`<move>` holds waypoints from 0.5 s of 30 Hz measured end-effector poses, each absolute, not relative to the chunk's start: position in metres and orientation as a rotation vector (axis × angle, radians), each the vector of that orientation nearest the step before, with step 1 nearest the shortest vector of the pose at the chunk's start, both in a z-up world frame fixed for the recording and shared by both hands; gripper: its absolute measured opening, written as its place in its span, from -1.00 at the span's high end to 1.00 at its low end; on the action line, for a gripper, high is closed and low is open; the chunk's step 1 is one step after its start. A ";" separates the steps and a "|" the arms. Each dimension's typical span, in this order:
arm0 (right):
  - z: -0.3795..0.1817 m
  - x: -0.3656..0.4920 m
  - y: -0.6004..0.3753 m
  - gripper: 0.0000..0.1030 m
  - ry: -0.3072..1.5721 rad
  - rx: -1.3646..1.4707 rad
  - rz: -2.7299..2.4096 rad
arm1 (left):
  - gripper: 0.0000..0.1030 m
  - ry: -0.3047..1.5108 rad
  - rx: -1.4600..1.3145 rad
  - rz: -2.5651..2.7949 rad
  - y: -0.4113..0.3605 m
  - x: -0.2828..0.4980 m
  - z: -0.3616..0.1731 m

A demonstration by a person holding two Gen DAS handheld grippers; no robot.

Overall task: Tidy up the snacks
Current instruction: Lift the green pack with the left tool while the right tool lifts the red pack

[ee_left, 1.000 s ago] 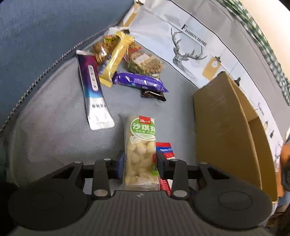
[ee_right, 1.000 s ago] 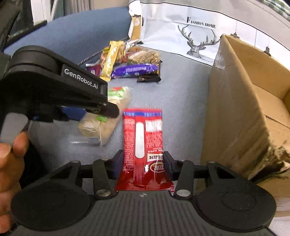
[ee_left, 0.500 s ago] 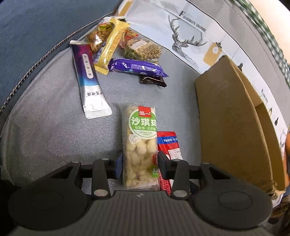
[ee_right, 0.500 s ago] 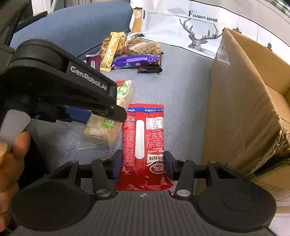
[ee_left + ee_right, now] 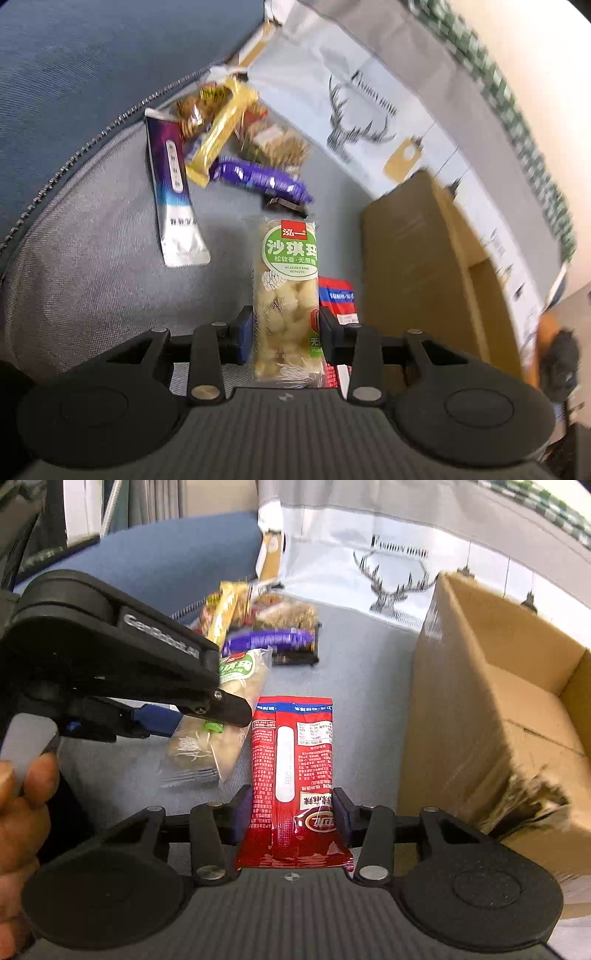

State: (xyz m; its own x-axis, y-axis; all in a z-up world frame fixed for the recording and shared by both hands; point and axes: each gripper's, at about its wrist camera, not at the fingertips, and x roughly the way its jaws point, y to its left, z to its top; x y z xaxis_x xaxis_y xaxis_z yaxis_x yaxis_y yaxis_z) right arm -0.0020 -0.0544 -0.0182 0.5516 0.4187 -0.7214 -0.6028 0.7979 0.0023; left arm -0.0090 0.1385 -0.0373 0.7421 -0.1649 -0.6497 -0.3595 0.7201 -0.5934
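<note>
My left gripper (image 5: 285, 334) is shut on a clear snack pack with a green label (image 5: 290, 291), held above the grey cushion. The pack also shows in the right wrist view (image 5: 221, 716), under the left gripper's body (image 5: 110, 664). My right gripper (image 5: 291, 814) is shut on a red snack packet (image 5: 293, 771), whose top edge also shows in the left wrist view (image 5: 338, 295). The open cardboard box (image 5: 491, 701) stands just right of both grippers; it also shows in the left wrist view (image 5: 424, 269).
A pile of snacks lies at the back: a purple-white sachet (image 5: 171, 188), a yellow bar (image 5: 219, 136), a purple bar (image 5: 260, 179), a small dark packet (image 5: 284, 206) and a granola pack (image 5: 275, 144). A white deer-print sheet (image 5: 362, 110) lies behind them.
Both grippers have lifted and shifted with their packets still held; the views are blurred by the motion. The box now sits closer on the right.
</note>
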 end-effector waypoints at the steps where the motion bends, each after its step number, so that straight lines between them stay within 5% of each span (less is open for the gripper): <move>1: -0.015 -0.004 -0.055 0.09 0.762 -0.256 0.614 | 0.23 0.732 -0.794 0.115 0.141 -0.011 -0.035; 15: 0.018 -0.025 -0.079 0.09 0.575 -0.215 0.673 | 0.23 0.652 -0.858 0.085 0.149 -0.020 -0.027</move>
